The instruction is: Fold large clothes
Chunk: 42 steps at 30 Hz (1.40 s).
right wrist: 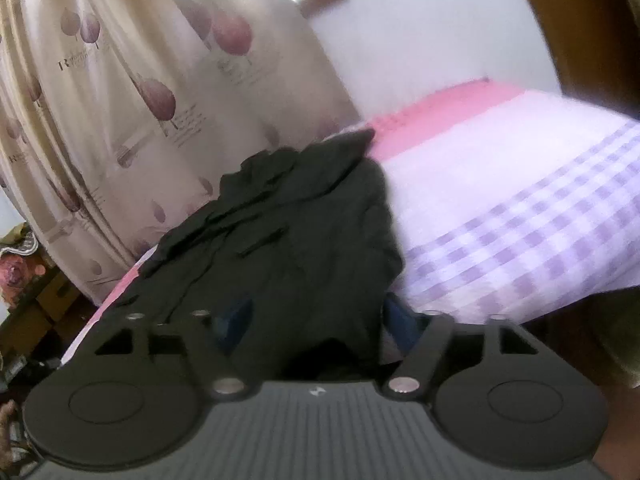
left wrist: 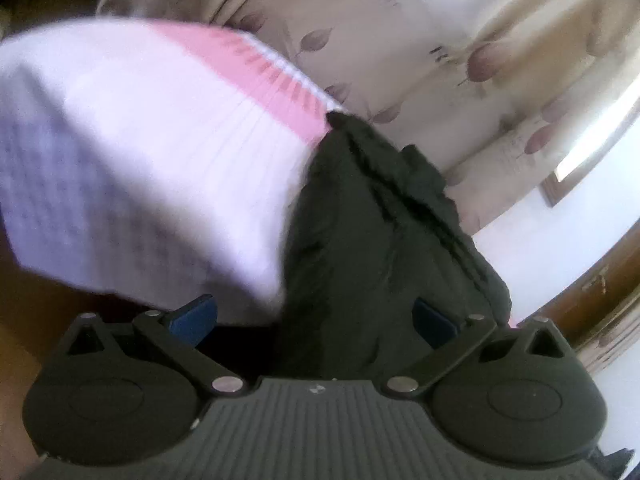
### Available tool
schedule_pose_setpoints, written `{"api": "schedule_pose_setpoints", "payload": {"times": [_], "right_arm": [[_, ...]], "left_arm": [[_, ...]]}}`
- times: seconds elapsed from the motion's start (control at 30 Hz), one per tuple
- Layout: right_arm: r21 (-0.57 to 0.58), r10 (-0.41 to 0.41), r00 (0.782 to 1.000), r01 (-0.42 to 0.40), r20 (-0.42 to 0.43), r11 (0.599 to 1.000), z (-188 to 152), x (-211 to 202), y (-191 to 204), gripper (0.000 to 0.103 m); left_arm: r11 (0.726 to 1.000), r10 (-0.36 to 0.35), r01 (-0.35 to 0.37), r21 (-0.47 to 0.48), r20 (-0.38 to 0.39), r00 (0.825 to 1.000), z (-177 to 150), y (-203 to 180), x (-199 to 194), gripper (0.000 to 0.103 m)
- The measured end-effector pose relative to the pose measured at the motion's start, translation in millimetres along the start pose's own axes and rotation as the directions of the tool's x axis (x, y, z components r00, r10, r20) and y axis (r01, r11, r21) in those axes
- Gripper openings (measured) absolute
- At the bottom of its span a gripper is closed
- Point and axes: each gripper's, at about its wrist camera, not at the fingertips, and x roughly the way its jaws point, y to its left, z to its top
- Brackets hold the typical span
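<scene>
The left tool [left wrist: 314, 322] has its blue pads spread wide around the bunched dark garment [left wrist: 372, 248], which drapes on the pink-and-lilac bed [right wrist: 520, 208], while the right tool [right wrist: 316, 320] likewise straddles it, grip unclear.

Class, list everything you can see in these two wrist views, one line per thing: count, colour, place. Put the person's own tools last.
dark garment: one, black, bunched on the bed and running back between each tool's fingers.
bed cover: one, white and lilac check with a pink band, under and beside the garment.
curtain: one, cream with mauve leaf print, behind the bed.
wall: white, beside the curtain.
cardboard boxes: brown, count unclear, low at the left of the right wrist view.
left tool: one, black with blue pads, garment between its fingers.
right tool: one, black with blue pads, garment between its fingers.
</scene>
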Motion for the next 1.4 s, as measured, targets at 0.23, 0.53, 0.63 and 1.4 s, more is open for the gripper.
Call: {"api": "schedule_pose_setpoints", "payload": {"times": [0.23,0.53,0.63,1.4], "right_arm": [[0.050,0.007,0.999,-0.005,-0.039,0.999,-13,22,-1,0.049],[0.154,0.106,0.994,-0.100,-0.032,0.983,-2,10,-4,0.017],[0.230,0.177,0.984,-0.172,0.003,0.958,6,2,-5,0.017],[0.327,0.347,0.920,-0.389,0.181,0.862,144,46,11,0.018]], "left_arm": [[0.999,-0.049,0.048,-0.023,-0.066,0.997,-9,7,25,0.065],[0.994,-0.089,0.090,0.063,-0.019,0.996,-5,-30,7,0.015],[0.988,-0.142,0.140,0.057,0.035,0.989,5,-42,-9,0.014],[0.974,-0.221,0.227,0.012,0.270,0.937,107,-125,22,0.014]]}}
